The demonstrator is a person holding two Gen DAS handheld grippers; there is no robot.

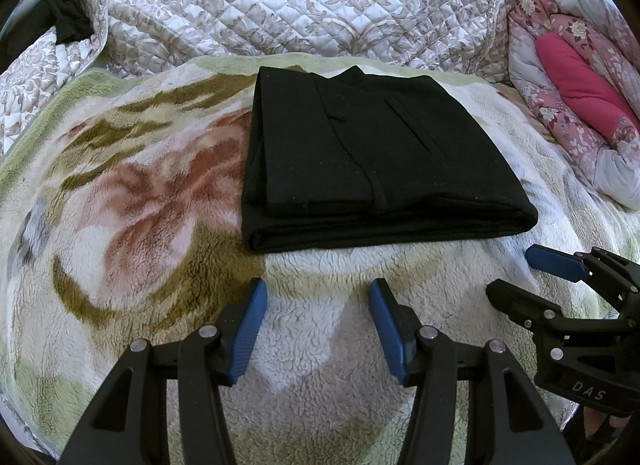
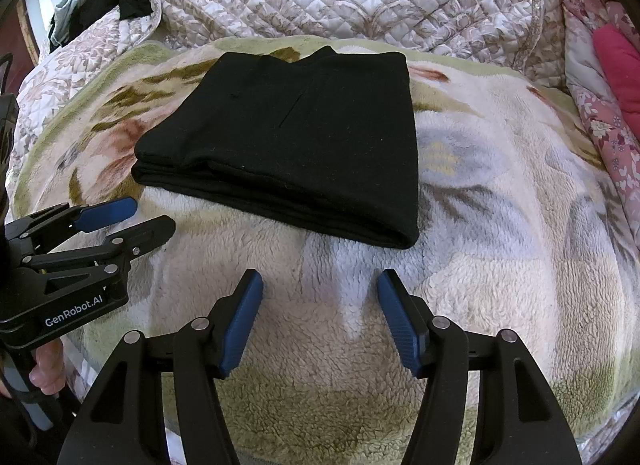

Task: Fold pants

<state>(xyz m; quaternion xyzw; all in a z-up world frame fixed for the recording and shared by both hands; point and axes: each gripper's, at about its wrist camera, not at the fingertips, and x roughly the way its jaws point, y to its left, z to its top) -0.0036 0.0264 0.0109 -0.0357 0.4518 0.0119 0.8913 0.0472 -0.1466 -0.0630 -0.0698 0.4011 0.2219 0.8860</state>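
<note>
Nearest the cameras, over the front edge of the bed, the left gripper point(image 1: 318, 295) and the right gripper point(image 2: 320, 285) hover side by side, both tipped down toward the fleece blanket point(image 1: 132, 201), and each has its jaws spread with nothing between the blue pads but bare fleece. Neither touches the cloth; they sit close together, the right one showing at the lower right of the left view, the left one at the lower left of the right view, where a hand point(image 2: 48, 369) grips its handle. Just beyond them, apart from both, the black pants point(image 1: 360, 153) lie on the blanket as a compact, squared stack of several layers, the thick rounded fold edge turned toward the grippers and the looser ends toward the back of the bed. From this lie, the folding looks finished or nearly so, and the empty, drawn-back grippers fit that: nothing needs holding, and staying clear avoids dragging the stack out of shape. Open fleece runs on every side of the pants, widest to the left and in front, so there is room to come in at either near corner if another fold or a squaring tug is wanted. Farther back a quilted cover point(image 1: 288, 1) rises along the rear edge of the bed, and a pink floral quilt point(image 1: 576, 77) is bundled at the right edge, both well clear.
</note>
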